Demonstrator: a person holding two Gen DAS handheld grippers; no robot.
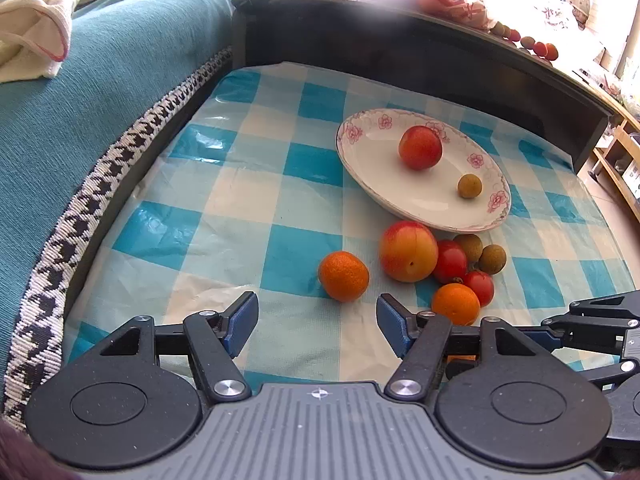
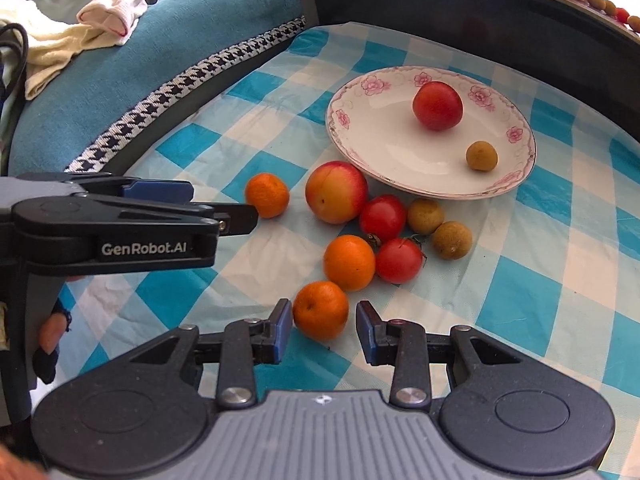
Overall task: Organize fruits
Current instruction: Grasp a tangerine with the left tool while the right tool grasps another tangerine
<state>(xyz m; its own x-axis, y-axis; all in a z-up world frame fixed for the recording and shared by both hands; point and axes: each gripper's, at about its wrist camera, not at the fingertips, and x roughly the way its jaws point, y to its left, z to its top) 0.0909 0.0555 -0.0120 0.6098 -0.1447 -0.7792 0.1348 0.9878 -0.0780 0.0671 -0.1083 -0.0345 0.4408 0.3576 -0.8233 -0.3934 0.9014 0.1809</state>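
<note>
1. step in hand: moving loose fruit from the checked cloth (image 2: 560, 280) onto the flowered plate (image 2: 360, 92). the plate already carries one red plum (image 2: 437, 105) and one small brown longan (image 2: 481, 155).
2. right gripper (image 2: 323, 330): jaws apart, set either side of the nearest mandarin (image 2: 321, 309). the left pad is at or just beside the skin; a gap shows at the right pad. the fruit rests on the cloth, not yet clamped.
3. left gripper (image 1: 316, 326): jaws apart with nothing between them, pointed at a separate mandarin (image 1: 343, 276) lying just beyond its tips.
4. remaining on the cloth, near the plate's front edge: a large peach (image 2: 336, 192), two tomatoes, two more longans and a third mandarin (image 2: 349, 262), clustered and mostly touching.
5. next move, as judged: close the right jaws on the mandarin, lift clear of the neighbouring mandarin behind it, carry it over the rim and release on a bare part of the plate.
6. caution: round fruit may roll; grip at the widest part.
</note>
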